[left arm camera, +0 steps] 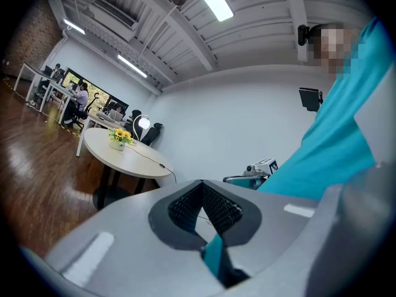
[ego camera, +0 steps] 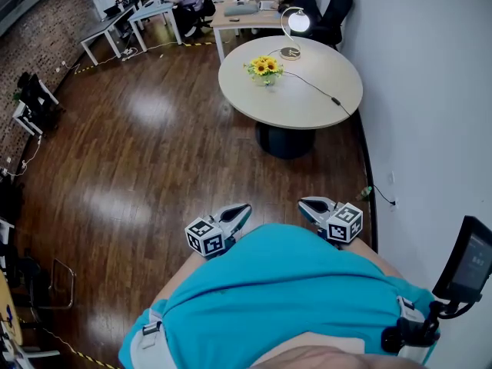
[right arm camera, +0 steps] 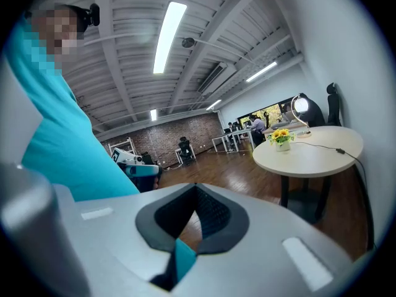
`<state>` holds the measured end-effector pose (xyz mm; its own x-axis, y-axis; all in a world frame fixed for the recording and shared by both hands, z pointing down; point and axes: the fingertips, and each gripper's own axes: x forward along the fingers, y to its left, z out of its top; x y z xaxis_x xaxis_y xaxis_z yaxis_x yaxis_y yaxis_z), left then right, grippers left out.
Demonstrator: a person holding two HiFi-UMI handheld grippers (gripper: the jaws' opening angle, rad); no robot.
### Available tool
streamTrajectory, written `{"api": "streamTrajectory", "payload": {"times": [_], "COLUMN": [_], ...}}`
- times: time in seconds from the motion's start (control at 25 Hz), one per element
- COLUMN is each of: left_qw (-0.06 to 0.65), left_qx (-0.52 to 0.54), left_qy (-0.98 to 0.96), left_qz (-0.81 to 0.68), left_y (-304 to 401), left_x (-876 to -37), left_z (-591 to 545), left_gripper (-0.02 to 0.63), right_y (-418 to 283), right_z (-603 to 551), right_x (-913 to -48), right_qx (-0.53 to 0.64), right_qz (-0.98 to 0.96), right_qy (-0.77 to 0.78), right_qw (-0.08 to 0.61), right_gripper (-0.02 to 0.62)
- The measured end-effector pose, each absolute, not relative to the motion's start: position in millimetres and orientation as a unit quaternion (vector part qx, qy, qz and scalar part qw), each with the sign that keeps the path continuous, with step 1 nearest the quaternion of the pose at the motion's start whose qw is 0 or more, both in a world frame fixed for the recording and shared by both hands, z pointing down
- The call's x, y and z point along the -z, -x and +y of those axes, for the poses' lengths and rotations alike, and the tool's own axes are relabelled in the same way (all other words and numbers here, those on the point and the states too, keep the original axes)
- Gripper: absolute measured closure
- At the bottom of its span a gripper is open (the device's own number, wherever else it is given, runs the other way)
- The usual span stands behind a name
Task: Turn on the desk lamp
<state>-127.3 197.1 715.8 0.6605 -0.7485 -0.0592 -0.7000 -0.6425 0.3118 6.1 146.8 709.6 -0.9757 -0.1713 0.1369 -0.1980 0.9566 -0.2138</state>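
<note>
Lamp [ego camera: 298, 21], 1 o'clock: thin-necked, likely tippy; press probable cord switch [ego camera: 335, 100] gently. Left gripper [ego camera: 240, 210], right gripper [ego camera: 307, 204] clenched, empty.

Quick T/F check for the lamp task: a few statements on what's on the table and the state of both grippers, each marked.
1. The desk lamp stands on the round table. True.
2. The left gripper is clamped on the lamp's base. False: the left gripper is shut on nothing, held by the person's torso, well away from the table.
3. Sunflowers sit on the table near the lamp. True.
4. The right gripper's jaws are wide apart. False: the right gripper has its jaws together, empty.
</note>
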Motion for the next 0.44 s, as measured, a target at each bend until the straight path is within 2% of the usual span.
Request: {"api": "streamTrajectory", "payload": {"times": [0.44], "left_qw": [0.13], "left_qx": [0.092], "left_qy": [-0.9], "left_qz": [-0.406], "left_y": [123.7], "left_x": [-727.5], "left_z": [180.6], "left_gripper": [0.586], "right_y": [-12.2], "right_z": [130.0], "right_x": [-724.5], "right_qx": [-0.117], "right_qz": [-0.987], "right_qy": [-0.089], "right_qw": [0.058], "right_gripper": [0.595]}}
